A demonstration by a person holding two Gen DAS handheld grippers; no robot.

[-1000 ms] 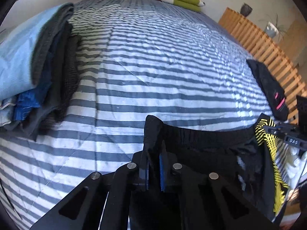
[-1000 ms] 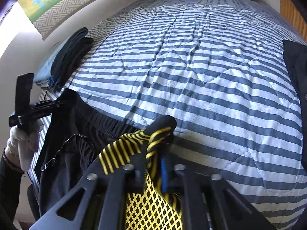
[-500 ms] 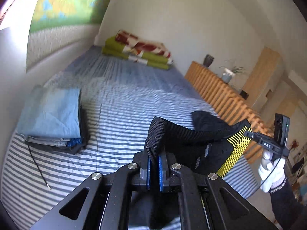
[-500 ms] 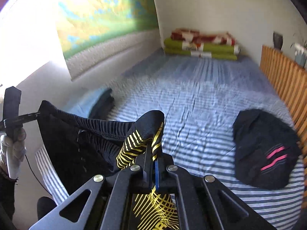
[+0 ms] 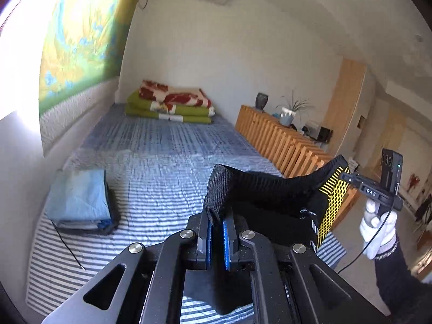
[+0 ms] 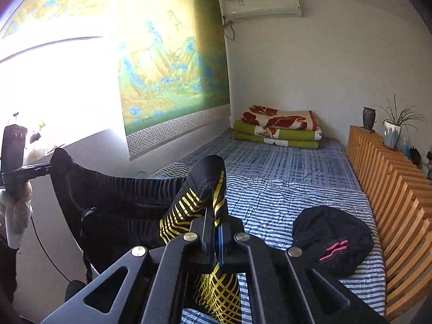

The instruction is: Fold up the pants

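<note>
Black pants (image 5: 272, 189) with yellow mesh side panels (image 6: 189, 205) hang in the air above the near end of the striped bed (image 5: 162, 162). Their waistband is stretched between both grippers. My left gripper (image 5: 217, 232) is shut on the black corner of the waistband. My right gripper (image 6: 217, 240) is shut on the yellow-patterned corner. Each gripper shows in the other's view, held by a white-gloved hand: the right one (image 5: 348, 175) and the left one (image 6: 50, 166). The legs drop out of sight below.
A folded pile topped by a light blue garment (image 5: 78, 199) lies at the bed's left edge. A crumpled black garment with pink stripes (image 6: 332, 237) lies at the right. Folded blankets (image 6: 278, 129) sit at the far end. A slatted wooden cabinet (image 6: 391, 189) runs along the right.
Both grippers have lifted the waistband from near the bed surface up into the air. The views have tilted from the bedspread up to the walls.
</note>
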